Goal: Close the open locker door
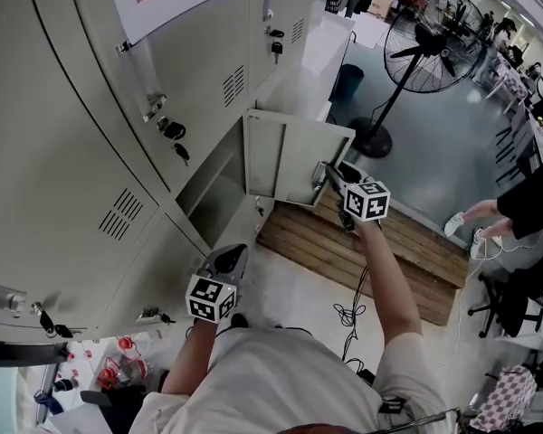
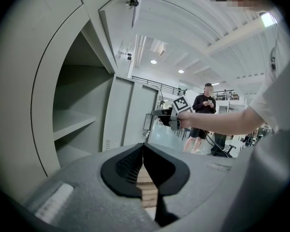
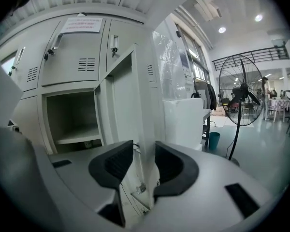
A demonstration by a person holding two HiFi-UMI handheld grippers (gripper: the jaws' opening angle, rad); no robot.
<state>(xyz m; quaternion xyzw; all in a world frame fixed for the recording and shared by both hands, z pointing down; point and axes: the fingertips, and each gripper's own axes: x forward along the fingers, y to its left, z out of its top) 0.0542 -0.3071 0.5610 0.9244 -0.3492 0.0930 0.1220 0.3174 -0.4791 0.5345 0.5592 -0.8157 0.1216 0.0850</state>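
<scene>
Door (image 1: pixel 285 156) stands wide open at the lower locker (image 1: pixel 208 204), free edge between parted, unclamped jaws of right gripper (image 3: pixel 144 164); left gripper (image 2: pixel 144 170) closed, empty; risk: edge slips out on the push, door stays unlatched or swings back.

Large open industrial hall: rows of grey metal lockers (image 1: pixel 90 152), pedestal fan (image 1: pixel 432 43), wooden pallet (image 1: pixel 371 247), bare grey floor (image 1: pixel 434 165)

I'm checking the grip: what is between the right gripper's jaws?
In the right gripper view, the free edge of the open locker door stands between the parted jaws of the right gripper, with a gap on the picture's left side.
</scene>
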